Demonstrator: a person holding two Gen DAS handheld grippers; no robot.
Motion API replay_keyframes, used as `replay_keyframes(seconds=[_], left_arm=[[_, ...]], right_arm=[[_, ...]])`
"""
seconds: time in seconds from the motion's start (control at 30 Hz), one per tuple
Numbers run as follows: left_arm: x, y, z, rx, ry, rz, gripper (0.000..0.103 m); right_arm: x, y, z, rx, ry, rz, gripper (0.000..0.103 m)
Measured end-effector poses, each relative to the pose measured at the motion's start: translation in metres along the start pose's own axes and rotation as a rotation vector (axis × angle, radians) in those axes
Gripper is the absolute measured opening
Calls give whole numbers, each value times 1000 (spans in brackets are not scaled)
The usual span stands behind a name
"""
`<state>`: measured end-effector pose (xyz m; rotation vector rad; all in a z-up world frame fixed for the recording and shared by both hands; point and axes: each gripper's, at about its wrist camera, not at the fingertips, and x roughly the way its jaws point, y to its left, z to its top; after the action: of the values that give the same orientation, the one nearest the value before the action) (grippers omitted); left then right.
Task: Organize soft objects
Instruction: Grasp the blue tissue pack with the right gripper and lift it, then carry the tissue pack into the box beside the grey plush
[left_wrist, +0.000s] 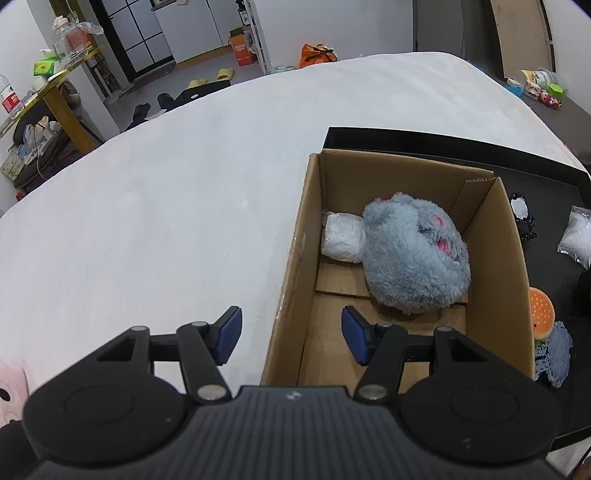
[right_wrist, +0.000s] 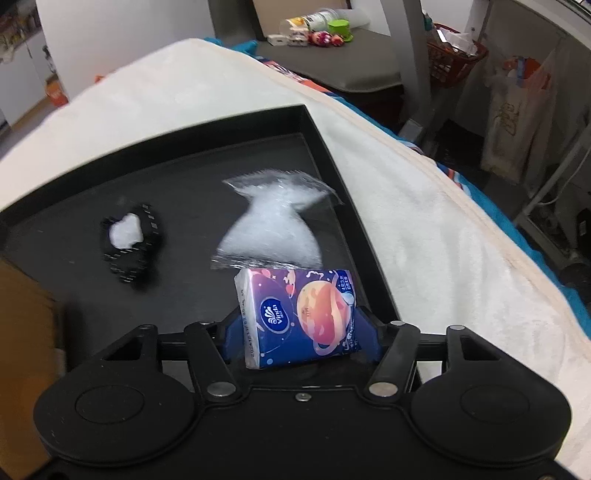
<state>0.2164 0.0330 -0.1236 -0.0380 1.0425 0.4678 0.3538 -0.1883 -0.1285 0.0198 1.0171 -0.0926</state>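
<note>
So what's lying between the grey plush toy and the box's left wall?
A white wrapped bundle, touching the grey plush inside the cardboard box; the left wrist view shows it.

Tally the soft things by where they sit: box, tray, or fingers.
In the cardboard box: 2, grey plush and white bundle.
On the black tray: 4, clear bag, black-and-white item, burger toy, blue cloth.
In the right fingers: 1, tissue pack.
Total: 7

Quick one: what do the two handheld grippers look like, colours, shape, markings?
Both look alike. The left gripper and right gripper have black bodies with two round discs at the sides, black link arms with silver pivot pins, and fingers faced in blue pads. The left gripper's body has a ribbed dark grey centre with a small light logo; the right one shows a plain centre with one screw. No cables, hands or sleeves visible.
</note>
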Motion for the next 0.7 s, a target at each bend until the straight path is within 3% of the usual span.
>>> replay_keyframes(seconds=[0.23, 0.3, 0.33, 0.37, 0.47, 0.7], left_arm=[[2, 3, 0, -8, -2, -2, 58], [4, 5, 0, -14, 1, -2, 58], [4, 6, 0, -19, 2, -5, 58], [4, 7, 0, -24, 1, -8, 58], [4, 10, -1, -30, -3, -9, 58], [5, 16, -1, -55, -1, -22, 58]], right_arm=[[-24, 2, 8, 27, -32, 129, 56], [-29, 3, 8, 25, -43, 152, 49], [-29, 2, 9, 33, -36, 171, 36], [-29, 1, 10, 45, -25, 191, 31], [-26, -1, 9, 63, -7, 239, 24], [-24, -7, 8, 113, -9, 282, 19]])
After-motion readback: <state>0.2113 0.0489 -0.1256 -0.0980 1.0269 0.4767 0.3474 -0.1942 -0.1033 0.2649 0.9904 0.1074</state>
